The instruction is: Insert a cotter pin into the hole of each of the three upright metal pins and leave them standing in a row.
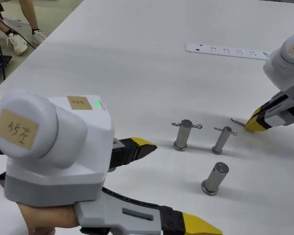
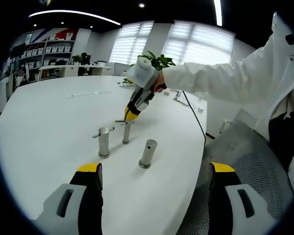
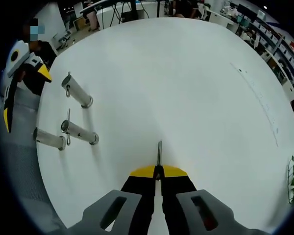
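Observation:
Three upright metal pins stand on the white table. The far-left pin (image 1: 183, 134) and the pin beside it (image 1: 222, 139) each have a cotter pin through the top. The nearer pin (image 1: 215, 178) has an empty hole. My right gripper (image 1: 251, 125) hovers just right of the middle pin, shut on a cotter pin (image 1: 237, 121) that sticks out from its tips (image 3: 159, 152). My left gripper (image 1: 186, 188) is open in the foreground, nothing between its jaws. In the left gripper view (image 2: 156, 169) the bare pin (image 2: 148, 153) stands a little ahead.
A white power strip (image 1: 228, 51) lies at the far side of the table (image 1: 137, 73). A person's legs and shoes (image 1: 19, 34) are beyond the table's far-left edge. The table edge and a grey chair (image 2: 245, 147) are to the right in the left gripper view.

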Available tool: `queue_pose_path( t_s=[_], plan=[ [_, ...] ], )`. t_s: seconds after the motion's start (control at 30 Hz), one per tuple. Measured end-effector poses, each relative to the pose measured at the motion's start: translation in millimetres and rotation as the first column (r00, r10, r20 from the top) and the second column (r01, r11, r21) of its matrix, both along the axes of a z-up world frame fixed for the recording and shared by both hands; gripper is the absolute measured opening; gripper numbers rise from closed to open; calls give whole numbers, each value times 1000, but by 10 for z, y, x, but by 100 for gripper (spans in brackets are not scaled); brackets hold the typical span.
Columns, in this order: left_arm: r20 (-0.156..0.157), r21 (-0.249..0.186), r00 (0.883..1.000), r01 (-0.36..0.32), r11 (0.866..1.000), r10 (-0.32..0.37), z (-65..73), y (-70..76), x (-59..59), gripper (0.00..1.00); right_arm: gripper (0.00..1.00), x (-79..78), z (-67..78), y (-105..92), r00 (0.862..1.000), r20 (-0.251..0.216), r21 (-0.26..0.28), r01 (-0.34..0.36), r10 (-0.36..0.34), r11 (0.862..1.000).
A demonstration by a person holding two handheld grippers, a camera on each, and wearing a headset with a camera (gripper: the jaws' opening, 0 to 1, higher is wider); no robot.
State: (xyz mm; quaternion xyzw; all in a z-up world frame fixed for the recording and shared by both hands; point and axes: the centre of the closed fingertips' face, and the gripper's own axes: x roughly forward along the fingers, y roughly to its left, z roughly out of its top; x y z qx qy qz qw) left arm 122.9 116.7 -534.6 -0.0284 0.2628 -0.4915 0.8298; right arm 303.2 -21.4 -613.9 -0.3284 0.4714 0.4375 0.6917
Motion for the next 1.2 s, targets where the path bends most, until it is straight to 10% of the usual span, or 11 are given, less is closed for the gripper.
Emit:
queue_pose_path(
  t_s=[0.37,0.7,0.87,1.2],
  plan=[
    [4,55,1000,25,998,-26,-45,16,4,81,0,-13,2,37,998,36,-60,-55,57,997],
    [-2,69,1000,-7,998,7,-75,75,83,79,0,-232,189,238,991,46,33,-128,127,991],
    [53,106,998,-36,994,31,-40,146,192,73,0,-272,331,235,984,112,45,-145,139,988],
    [26,101,996,-84,991,82,20,166,373,56,0,-367,701,238,963,241,108,-150,120,983]
  ],
)
